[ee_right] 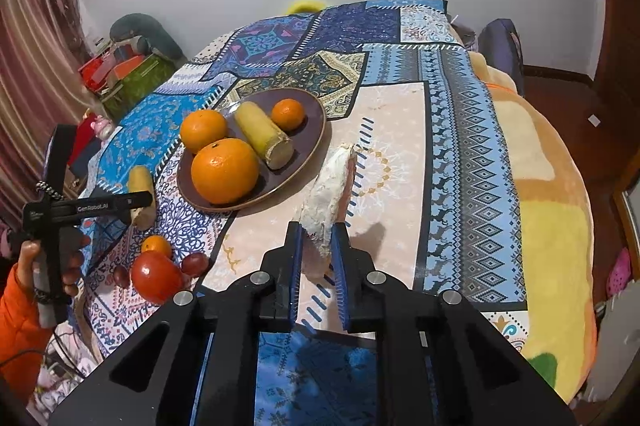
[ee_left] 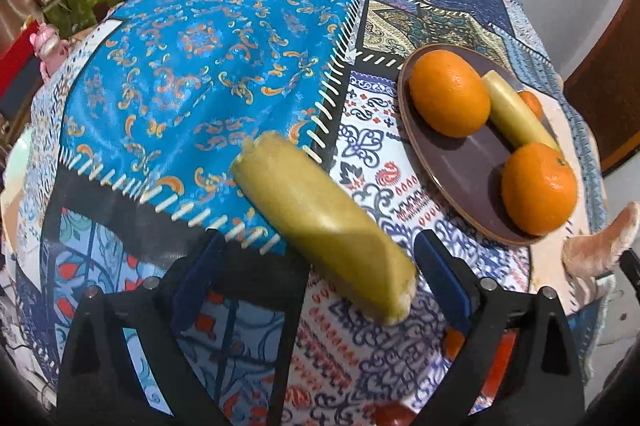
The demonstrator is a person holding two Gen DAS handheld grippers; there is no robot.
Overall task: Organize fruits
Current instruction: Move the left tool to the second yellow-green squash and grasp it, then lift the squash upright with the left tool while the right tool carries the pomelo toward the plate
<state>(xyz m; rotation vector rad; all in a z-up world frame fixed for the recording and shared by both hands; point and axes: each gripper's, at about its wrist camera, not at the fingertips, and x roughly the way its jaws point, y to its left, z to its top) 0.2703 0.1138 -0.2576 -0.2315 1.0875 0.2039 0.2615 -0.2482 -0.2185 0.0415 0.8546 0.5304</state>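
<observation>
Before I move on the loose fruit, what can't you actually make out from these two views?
- Left hand-held gripper: left wrist view, motion blur smears the yellow stalk piece between its open jaws; contact unclear.
- Small orange: left wrist view, mostly hidden behind the plate's other stalk piece.
- Pale peeled piece: right wrist view, its lower end hidden by the right hand-held gripper; what it is stays unclear.

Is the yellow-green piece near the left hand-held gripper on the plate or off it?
Off it. The yellow-green piece lies on the patterned cloth beside the brown plate, between the left hand-held gripper's open jaws, ungripped.
</observation>
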